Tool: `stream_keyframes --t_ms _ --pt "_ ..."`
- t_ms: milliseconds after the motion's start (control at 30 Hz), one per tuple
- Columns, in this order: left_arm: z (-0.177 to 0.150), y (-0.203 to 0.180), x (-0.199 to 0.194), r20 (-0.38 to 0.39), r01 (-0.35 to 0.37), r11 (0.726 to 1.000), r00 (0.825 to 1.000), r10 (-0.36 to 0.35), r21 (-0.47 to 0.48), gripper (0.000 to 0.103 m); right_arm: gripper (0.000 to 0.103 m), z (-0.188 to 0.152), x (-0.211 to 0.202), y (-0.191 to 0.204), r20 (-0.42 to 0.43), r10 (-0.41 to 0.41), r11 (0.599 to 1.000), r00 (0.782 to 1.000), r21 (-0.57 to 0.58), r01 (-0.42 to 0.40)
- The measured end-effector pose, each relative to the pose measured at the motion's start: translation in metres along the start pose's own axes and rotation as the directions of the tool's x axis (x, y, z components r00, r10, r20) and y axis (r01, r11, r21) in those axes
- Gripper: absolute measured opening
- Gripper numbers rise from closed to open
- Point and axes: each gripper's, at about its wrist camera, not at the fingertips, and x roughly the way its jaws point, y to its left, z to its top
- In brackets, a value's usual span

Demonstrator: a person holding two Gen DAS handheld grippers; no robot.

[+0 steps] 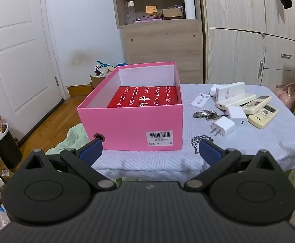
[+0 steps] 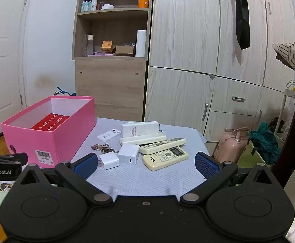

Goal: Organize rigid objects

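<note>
A pink shoe box (image 1: 131, 125) (image 2: 52, 133) stands open on the left of the cloth-covered table (image 1: 147, 162) (image 2: 143, 178), a red packet (image 1: 145, 98) lying inside. To its right lie a cream TCL remote (image 2: 164, 158) (image 1: 264, 115), a second remote (image 2: 163, 144), white chargers (image 2: 128, 154) (image 1: 223, 125), a power bank (image 2: 141, 128), a small white remote (image 2: 108, 134) and keys (image 2: 101, 147) (image 1: 205, 114). My left gripper (image 1: 150, 151) hovers open before the box's front wall. Open too, my right gripper (image 2: 146, 166) sits short of the chargers and the TCL remote, holding nothing.
A wooden shelf unit (image 2: 111, 60) and wardrobe doors (image 2: 198, 60) stand behind the table. A black bin (image 1: 4, 141) sits on the floor at left beside a white door (image 1: 15, 60). A pink bag (image 2: 232, 143) rests on the floor to the right.
</note>
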Motion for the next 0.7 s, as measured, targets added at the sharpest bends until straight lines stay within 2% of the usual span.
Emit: stream_keyframes --t_ms 200,367,533,700 --pt "-0.002 -0.001 0.003 0.000 0.019 1.000 1.000 -0.019 -0.013 0.103 0.103 0.000 0.001 0.002 0.001 -0.004 1.000 1.000 0.004 0.004" --pt "-0.006 -0.014 -0.001 0.024 0.008 1.000 1.000 -0.008 0.000 0.103 0.103 0.004 0.002 0.005 0.004 -0.006 1.000 1.000 0.004 0.006" --pt "-0.002 0.003 -0.001 0.018 0.039 0.999 0.999 -0.039 -0.027 0.103 0.103 0.002 -0.001 -0.002 0.002 -0.005 1.000 1.000 0.005 0.005" --pt "-0.003 0.007 0.000 0.030 0.015 0.999 0.999 -0.014 -0.046 0.103 0.103 0.002 -0.001 -0.003 -0.001 -0.005 1.000 1.000 0.003 0.005"
